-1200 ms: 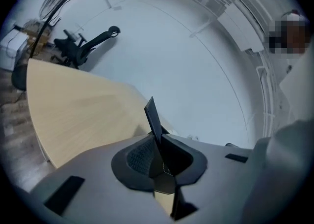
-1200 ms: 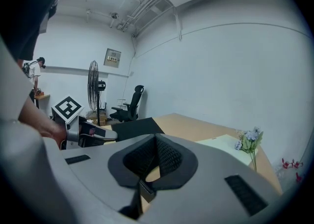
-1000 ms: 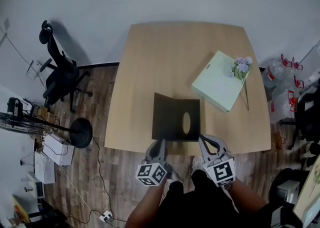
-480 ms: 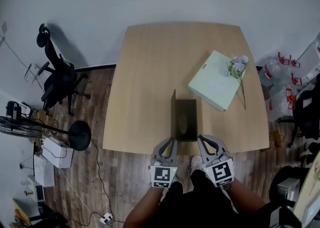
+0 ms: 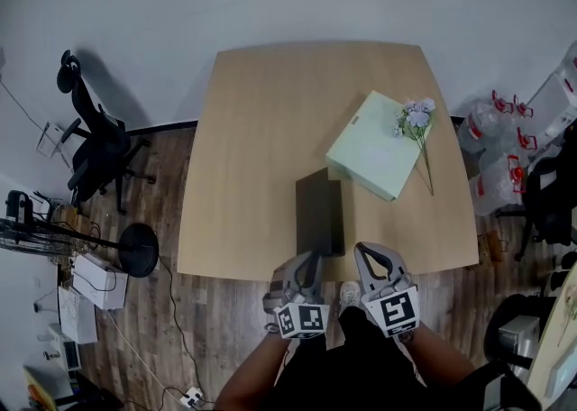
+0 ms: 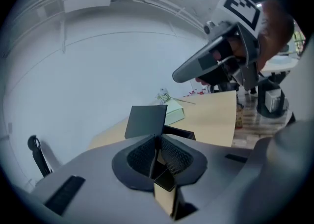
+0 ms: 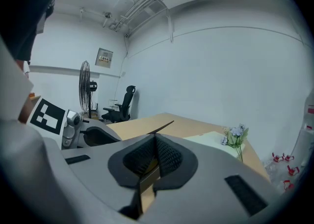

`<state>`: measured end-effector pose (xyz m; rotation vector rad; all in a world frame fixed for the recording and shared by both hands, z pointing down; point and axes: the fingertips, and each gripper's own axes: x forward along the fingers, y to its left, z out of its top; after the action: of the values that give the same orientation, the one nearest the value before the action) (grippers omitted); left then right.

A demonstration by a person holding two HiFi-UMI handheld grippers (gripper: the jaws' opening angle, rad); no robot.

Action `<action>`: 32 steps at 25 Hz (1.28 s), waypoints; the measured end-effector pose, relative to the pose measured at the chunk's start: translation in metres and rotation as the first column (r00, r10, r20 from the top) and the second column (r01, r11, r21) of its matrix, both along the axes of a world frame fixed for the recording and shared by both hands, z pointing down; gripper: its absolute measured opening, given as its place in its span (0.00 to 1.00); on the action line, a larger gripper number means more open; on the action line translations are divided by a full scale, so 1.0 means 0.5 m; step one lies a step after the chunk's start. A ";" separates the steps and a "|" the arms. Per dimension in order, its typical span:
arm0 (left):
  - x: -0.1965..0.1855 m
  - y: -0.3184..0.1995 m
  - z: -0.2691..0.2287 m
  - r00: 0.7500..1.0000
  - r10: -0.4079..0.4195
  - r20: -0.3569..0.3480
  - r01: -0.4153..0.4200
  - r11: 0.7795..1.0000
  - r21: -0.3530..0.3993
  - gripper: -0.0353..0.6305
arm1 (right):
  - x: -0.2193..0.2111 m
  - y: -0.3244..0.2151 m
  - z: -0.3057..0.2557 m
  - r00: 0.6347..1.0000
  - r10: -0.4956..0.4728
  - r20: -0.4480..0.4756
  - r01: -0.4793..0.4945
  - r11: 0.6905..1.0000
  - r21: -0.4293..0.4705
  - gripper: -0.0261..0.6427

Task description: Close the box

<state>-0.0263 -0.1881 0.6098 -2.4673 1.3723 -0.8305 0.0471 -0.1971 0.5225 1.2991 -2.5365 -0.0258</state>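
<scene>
A black box (image 5: 322, 220) sits on the wooden table (image 5: 270, 121) near its front edge. Its thin black lid (image 6: 146, 121) slants over the box body (image 6: 180, 133), not fully down. My left gripper (image 5: 306, 259) is at the box's near end, pads closed on the lid's edge; its jaws have just been opening a little with the lid still between them. In the left gripper view (image 6: 157, 139) the sheet runs straight out from the pads. My right gripper (image 5: 368, 252) hovers just right of the box, shut, with nothing held; from the right gripper view (image 7: 154, 142) the lid (image 7: 163, 126) shows edge-on.
A pale green flat box (image 5: 371, 157) lies at the right of the table with a sprig of artificial flowers (image 5: 415, 117) on its far corner. An office chair (image 5: 90, 139) and a standing fan (image 5: 131, 245) are on the floor at the left.
The lid lay open flat to the left, then stood upright, and now leans over the box. My left gripper swung right with it and rolled. The right gripper barely shifted.
</scene>
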 end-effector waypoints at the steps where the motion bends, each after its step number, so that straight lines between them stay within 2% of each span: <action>1: 0.004 0.001 0.006 0.999 0.013 0.052 -0.014 1.000 0.015 0.13 | 0.002 0.001 0.001 1.000 0.000 -0.001 0.000 1.000 0.000 0.06; 5: 0.023 0.004 0.019 0.972 0.060 0.228 -0.071 0.997 0.039 0.13 | 0.012 0.003 0.004 1.000 0.010 -0.001 -0.010 1.000 -0.002 0.06; 9: 0.040 0.007 0.049 0.954 0.135 0.267 -0.136 0.991 -0.015 0.15 | 0.023 -0.003 -0.003 0.999 0.030 0.045 -0.029 0.999 -0.022 0.06; 11: 0.047 0.013 0.059 0.954 0.160 0.254 -0.156 0.987 -0.033 0.15 | 0.027 -0.008 -0.013 0.997 0.037 0.068 -0.036 0.999 -0.021 0.06; 13: 0.054 0.022 0.055 0.969 0.172 0.180 -0.164 0.985 -0.054 0.16 | 0.028 -0.012 -0.019 0.996 0.037 0.075 -0.036 0.999 -0.013 0.06; 16: 0.060 0.031 0.033 0.984 0.179 -0.011 -0.179 0.980 -0.092 0.33 | 0.031 -0.012 -0.011 0.997 0.038 0.068 -0.036 0.999 -0.030 0.06; 18: 0.054 0.031 0.004 0.980 0.151 -0.126 -0.162 0.983 -0.087 0.31 | 0.029 -0.012 -0.014 0.997 0.030 0.071 -0.028 0.999 -0.023 0.06; 21: 0.031 0.017 -0.050 0.966 0.087 -0.243 -0.105 0.993 -0.062 0.25 | 0.019 -0.014 -0.024 0.996 0.017 0.086 -0.016 1.000 -0.008 0.06; 24: 0.002 -0.003 -0.118 0.940 0.032 -0.340 -0.044 0.999 -0.027 0.21 | 0.011 -0.015 -0.029 0.996 0.011 0.092 -0.009 1.000 -0.014 0.06; 28: -0.030 -0.015 -0.215 0.888 0.006 -0.459 0.038 0.995 0.087 0.08 | -0.001 -0.013 -0.076 0.994 -0.026 0.107 0.023 0.999 0.029 0.06; 32: -0.067 -0.016 -0.271 0.830 -0.041 -0.556 0.105 0.991 0.085 0.07 | -0.026 -0.010 -0.133 0.986 -0.065 0.153 0.051 0.995 0.090 0.06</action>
<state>-0.0600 -0.1963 0.4741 -2.6909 1.6349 -0.0154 0.0341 -0.2024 0.4559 1.3059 -2.7328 -0.0484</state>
